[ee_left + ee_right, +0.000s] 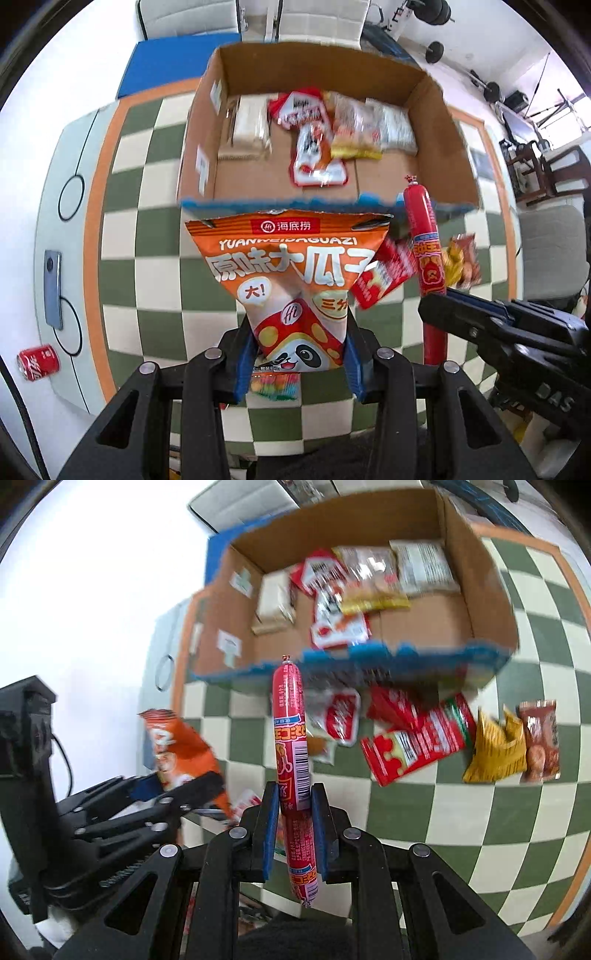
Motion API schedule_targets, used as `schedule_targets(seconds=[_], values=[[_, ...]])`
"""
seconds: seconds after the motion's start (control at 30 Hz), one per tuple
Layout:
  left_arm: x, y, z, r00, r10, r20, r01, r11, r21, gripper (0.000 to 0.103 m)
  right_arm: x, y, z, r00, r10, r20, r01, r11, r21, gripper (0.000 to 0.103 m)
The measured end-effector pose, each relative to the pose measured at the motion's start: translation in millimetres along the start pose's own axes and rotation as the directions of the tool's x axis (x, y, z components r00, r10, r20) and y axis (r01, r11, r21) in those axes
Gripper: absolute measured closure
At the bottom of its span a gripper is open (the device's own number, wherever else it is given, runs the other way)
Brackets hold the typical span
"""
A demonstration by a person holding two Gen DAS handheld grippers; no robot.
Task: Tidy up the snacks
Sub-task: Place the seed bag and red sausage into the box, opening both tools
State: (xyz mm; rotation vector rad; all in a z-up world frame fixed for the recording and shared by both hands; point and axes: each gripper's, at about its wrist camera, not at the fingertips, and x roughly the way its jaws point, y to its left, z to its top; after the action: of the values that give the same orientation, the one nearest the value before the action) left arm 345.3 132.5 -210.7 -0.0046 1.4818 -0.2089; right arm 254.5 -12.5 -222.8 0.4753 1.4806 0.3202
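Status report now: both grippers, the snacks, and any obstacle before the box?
Left gripper shut on orange seed bag. Right gripper shut on red sausage. Cardboard box ahead, open, nothing blocking.

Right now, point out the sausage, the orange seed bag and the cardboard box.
sausage (291, 746): right wrist view, middle of the red casing.
orange seed bag (291, 258): left wrist view, printed front.
cardboard box (436, 147): left wrist view, inner right wall.
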Motion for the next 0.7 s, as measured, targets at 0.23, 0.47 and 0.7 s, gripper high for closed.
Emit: schedule_targets(seconds=[0.23,0.47,0.7], values=[[-7.6,-6.0,69.2,0.998,-0.056,-0.031,0.056,0.998,0.003,0.065,-42.0,0.2,53.9,0.994,0.029,0.102,-0.032,0.999,0.029,0.084],[33.5,12.5,148.3,0.985,-0.058,-0.161,0.051,0.998,-0.046,0.065,-42.0,-39.4,124.9,0.994,-0.025,0.103,0.010,0.990,0.139,0.084],[84.9,25.2,184.5,0.961,0.011,-0.275,-0.021,0.999,-0.032,0.065,-11.0,-85.0,172.9,0.989,-0.143,0.038,0.132,0.968,0.214,0.084]])
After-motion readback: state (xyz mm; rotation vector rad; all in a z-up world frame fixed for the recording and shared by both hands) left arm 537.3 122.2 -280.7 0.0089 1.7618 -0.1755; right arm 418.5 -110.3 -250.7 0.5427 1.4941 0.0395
